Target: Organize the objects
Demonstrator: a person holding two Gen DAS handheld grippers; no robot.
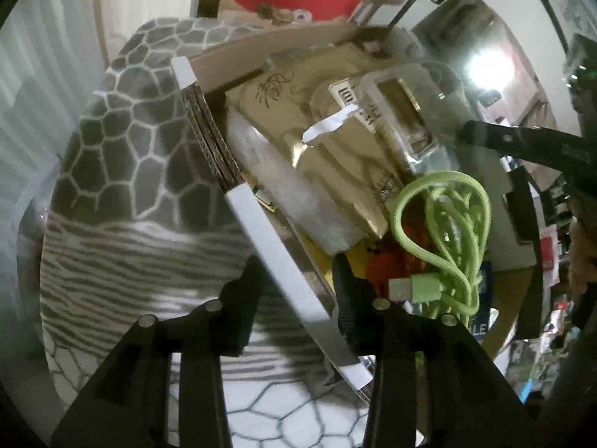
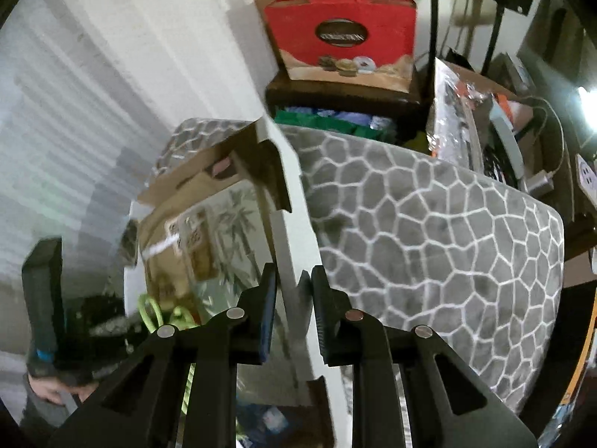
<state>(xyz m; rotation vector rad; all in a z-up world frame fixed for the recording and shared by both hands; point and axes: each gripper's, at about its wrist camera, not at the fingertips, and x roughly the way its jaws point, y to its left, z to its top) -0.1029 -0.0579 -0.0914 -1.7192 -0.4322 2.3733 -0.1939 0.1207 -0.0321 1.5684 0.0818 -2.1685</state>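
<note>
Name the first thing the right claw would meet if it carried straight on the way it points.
Most likely the white flap of the cardboard box, standing edge-on between the right claw's fingers; depth is hard to judge here.

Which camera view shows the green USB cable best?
The left wrist view. There the green USB cable lies in full view inside the cardboard box, its coil and plug clear. The right wrist view shows only a few blurred green loops behind the right hand-held gripper.
</note>
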